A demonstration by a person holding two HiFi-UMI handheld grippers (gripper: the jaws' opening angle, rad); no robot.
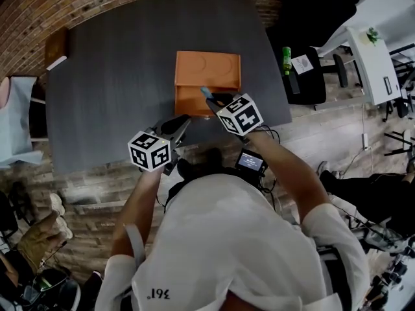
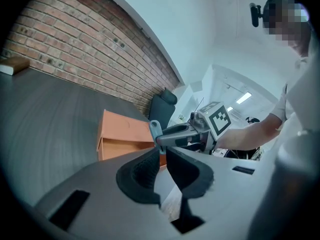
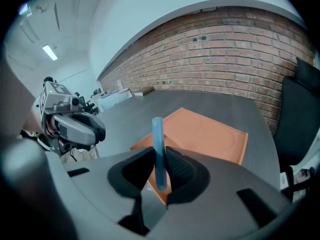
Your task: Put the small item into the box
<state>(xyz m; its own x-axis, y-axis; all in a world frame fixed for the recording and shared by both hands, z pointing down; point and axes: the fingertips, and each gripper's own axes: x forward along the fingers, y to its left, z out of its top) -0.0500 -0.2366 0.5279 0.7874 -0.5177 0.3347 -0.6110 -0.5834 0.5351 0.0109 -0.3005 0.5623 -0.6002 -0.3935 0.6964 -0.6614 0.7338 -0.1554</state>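
An orange box (image 1: pixel 207 76) lies open on the dark table (image 1: pixel 110 83), its lid folded flat behind the tray. My right gripper (image 1: pixel 215 100) hovers at the box's near edge, shut on a small flat blue item (image 1: pixel 205 92) that sticks up from between the pads. In the right gripper view the blue item (image 3: pixel 158 149) stands edge-on above the orange box (image 3: pixel 205 134). My left gripper (image 1: pixel 182 124) hangs over the table's near edge, left of the box, its jaws closed together with nothing in them. From the left gripper view I see the box (image 2: pixel 122 134) and the blue item (image 2: pixel 154 129).
A brown book (image 1: pixel 56 47) lies at the table's far left corner. A black office chair (image 1: pixel 305 76) with a green bottle (image 1: pixel 286 60) stands right of the table. A brick wall (image 3: pixel 225 59) runs behind the table. The floor by my feet is brick-patterned.
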